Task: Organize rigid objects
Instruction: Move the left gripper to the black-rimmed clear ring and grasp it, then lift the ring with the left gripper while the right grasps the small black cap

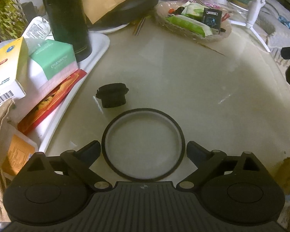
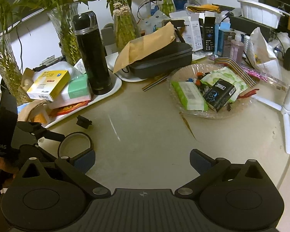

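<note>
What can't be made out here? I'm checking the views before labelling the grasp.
- Black ring: near edge hidden by the left gripper body, left wrist view.
- Same ring's lower part, covered by a finger, right wrist view.
- Small black cap: too small to identify.

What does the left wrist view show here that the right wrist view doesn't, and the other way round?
Only the left wrist view: the black ring seen whole, lying flat between the open left gripper fingers, with clear gaps on both sides.

Only the right wrist view: the open right gripper over bare table, the thermos top, and the plants in glass vases.

Both: the ring, the small black cap beyond it, the white tray and the snack basket.
</note>
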The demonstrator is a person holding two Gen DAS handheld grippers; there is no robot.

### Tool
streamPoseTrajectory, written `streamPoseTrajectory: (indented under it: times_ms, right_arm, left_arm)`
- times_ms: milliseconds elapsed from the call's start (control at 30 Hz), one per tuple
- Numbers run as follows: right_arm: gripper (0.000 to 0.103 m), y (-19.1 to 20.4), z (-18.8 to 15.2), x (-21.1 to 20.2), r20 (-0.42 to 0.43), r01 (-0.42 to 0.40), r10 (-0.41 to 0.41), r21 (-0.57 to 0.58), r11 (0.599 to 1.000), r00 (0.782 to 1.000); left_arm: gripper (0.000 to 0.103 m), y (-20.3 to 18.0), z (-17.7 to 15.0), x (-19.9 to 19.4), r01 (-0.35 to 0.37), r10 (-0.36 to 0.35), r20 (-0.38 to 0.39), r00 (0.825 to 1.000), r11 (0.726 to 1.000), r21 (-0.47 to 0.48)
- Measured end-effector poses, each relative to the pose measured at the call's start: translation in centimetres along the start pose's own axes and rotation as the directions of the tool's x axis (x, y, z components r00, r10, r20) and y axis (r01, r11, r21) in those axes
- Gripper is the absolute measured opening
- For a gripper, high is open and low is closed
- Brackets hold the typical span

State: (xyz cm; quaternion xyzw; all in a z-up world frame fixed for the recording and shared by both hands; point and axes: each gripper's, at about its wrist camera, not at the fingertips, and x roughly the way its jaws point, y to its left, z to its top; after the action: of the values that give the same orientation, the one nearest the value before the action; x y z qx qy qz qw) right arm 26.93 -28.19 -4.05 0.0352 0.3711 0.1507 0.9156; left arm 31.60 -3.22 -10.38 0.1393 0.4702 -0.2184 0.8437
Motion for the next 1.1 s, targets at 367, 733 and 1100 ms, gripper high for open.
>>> streamPoseTrajectory:
  times_ms: [367, 733, 1100]
  right_arm:
    - [0.103, 0.1, 0.1, 0.0, -0.001, 0.002, -0.002, -0.004, 1.000, 1.000]
    - [0.103, 0.9, 0.3, 0.6, -0.009, -0.018, 0.018, -0.040, 0.999, 1.000]
    - [0.103, 3.4, 0.8, 2.1, -0.021, -0.108, 0.106, -0.131, 0.986, 0.994]
  left_arm:
    - [0.092, 0.5, 0.3, -0.6, 0.015, -0.012, 0.043, 0.999, 0.998, -0.055]
    - [0.092, -1.2, 0.0, -5.1, -0.005, 0.010, 0.145, 0.989, 0.999, -0.039]
    - [0.092, -1.2, -2.6, -10.4, -0.035, 0.052, 0.229, 0.972, 0.996, -0.080]
